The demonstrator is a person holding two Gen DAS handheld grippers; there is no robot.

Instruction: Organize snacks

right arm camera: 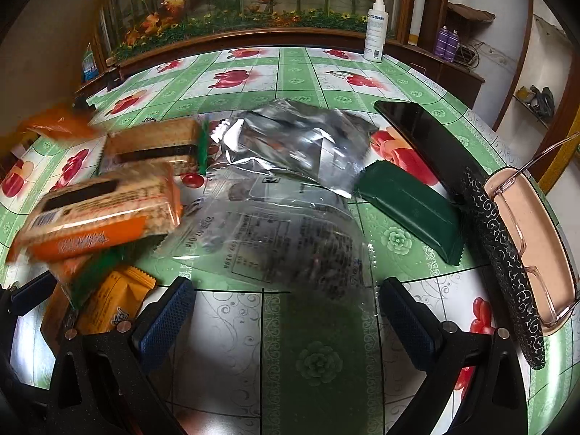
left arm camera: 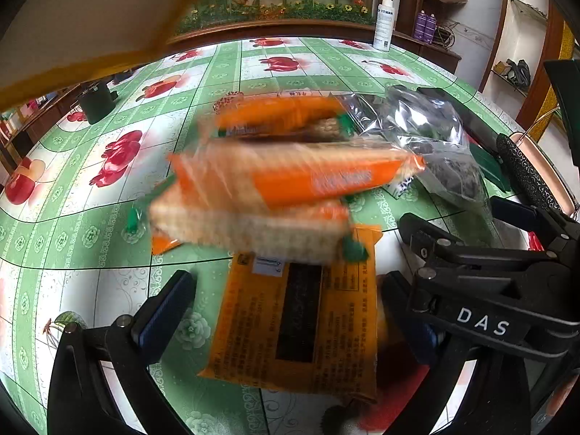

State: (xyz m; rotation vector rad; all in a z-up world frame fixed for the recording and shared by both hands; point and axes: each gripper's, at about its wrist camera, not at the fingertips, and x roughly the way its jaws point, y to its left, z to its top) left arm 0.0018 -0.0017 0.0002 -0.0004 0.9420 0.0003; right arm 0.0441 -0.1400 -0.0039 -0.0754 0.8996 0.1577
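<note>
Sorting looks barely begun: both the left tool and right tool gape empty over snack packets heaped mid-table, so next comes closing on one packet.

Blurred snack packets heaped on tablecloth

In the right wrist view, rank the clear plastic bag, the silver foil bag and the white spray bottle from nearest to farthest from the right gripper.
1. Clear plastic bag: directly ahead of the right gripper, its near edge between the fingertips.
2. Silver foil bag: behind the clear bag, mid-table.
3. White spray bottle: far table edge, slightly right.
</note>
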